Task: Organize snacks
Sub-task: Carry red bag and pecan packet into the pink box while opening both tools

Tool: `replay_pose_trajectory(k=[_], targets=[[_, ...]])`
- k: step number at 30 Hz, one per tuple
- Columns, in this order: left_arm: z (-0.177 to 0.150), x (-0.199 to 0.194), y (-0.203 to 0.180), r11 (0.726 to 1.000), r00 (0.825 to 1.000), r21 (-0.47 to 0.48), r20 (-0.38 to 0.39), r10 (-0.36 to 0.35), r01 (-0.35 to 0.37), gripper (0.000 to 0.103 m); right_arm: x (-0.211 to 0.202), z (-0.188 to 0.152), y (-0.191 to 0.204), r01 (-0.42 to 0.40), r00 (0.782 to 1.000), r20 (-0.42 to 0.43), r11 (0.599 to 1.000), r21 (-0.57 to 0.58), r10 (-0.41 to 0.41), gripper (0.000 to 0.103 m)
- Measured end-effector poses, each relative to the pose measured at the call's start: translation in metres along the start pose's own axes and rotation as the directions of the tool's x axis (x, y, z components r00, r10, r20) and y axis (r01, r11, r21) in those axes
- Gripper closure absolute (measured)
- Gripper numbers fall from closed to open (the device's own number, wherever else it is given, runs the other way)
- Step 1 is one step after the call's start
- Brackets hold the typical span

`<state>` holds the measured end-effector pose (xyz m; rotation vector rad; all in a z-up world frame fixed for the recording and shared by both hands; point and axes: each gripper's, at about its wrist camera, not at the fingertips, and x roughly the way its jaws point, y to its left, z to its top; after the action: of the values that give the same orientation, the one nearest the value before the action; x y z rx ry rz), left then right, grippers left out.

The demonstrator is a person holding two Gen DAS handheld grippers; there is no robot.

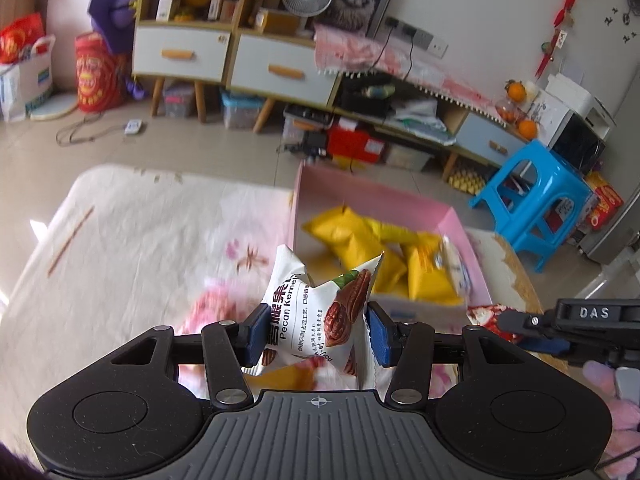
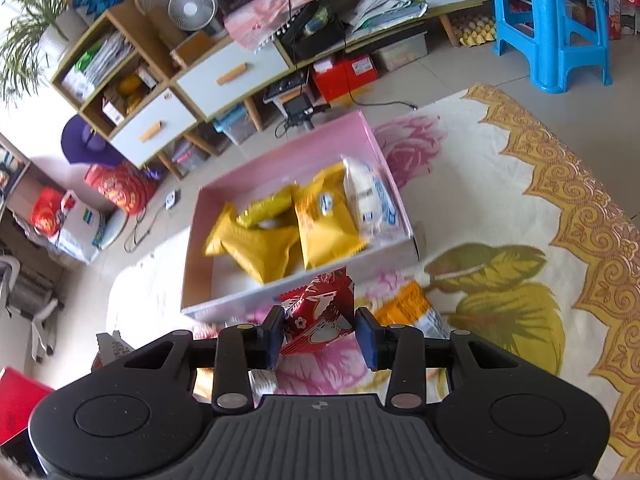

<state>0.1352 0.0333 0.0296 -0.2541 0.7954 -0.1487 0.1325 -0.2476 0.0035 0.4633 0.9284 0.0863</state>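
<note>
My left gripper (image 1: 316, 334) is shut on a white pecan kernel packet (image 1: 320, 312) and holds it above the floral cloth, just short of the pink box (image 1: 376, 200). The box holds several yellow snack packets (image 1: 352, 240) and a white-blue packet (image 1: 456, 268). My right gripper (image 2: 322, 338) is shut on a red patterned snack packet (image 2: 320, 312) near the box's front wall (image 2: 304, 292). Yellow packets (image 2: 288, 228) and the white-blue packet (image 2: 370, 196) show inside the box. The right gripper also shows at the right edge of the left wrist view (image 1: 560, 328).
The table wears a floral cloth (image 2: 500, 208). An orange packet (image 2: 408, 304) lies on it beside the red one. More packets lie at the left of the right wrist view (image 2: 112, 348). A blue stool (image 2: 552, 28) and low cabinets (image 1: 224, 60) stand beyond.
</note>
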Motion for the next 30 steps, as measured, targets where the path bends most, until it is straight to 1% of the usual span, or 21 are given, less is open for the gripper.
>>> replay_pose_trajectory(k=[5,9,13,16,20,26,30], targets=[[0.016,0.026,-0.011,0.999,1.0,0.044,0.005,0.022,-0.022,0.055,0.012,0.012,0.005,-0.014,0.999,0.036,1.0,-0.018,0.015,0.074],[0.022,0.046,-0.021,0.995,1.0,0.096,0.023,0.015,-0.017,0.055,0.03,0.021,0.01,-0.069,0.997,0.024,0.997,-0.031,0.07,0.074],[0.025,0.065,-0.03,0.99,0.999,0.139,0.033,0.007,-0.011,0.055,0.045,0.027,0.017,-0.091,0.995,0.029,0.993,-0.07,0.093,0.074],[0.023,0.079,-0.034,0.986,0.999,0.163,0.026,0.018,-0.022,0.055,0.052,0.029,0.021,-0.113,0.993,0.028,0.989,-0.098,0.116,0.074],[0.022,0.094,-0.032,0.986,0.999,0.163,0.012,0.037,-0.038,0.055,0.06,0.029,0.02,-0.117,0.993,0.021,0.987,-0.111,0.12,0.074],[0.025,0.102,-0.031,0.986,0.999,0.166,0.026,0.027,-0.031,0.055,0.067,0.029,0.021,-0.115,0.993,0.007,0.986,-0.121,0.116,0.074],[0.025,0.105,-0.031,0.986,0.999,0.163,0.041,0.019,-0.025,0.053,0.068,0.029,0.022,-0.104,0.994,0.013,0.988,-0.117,0.106,0.069]])
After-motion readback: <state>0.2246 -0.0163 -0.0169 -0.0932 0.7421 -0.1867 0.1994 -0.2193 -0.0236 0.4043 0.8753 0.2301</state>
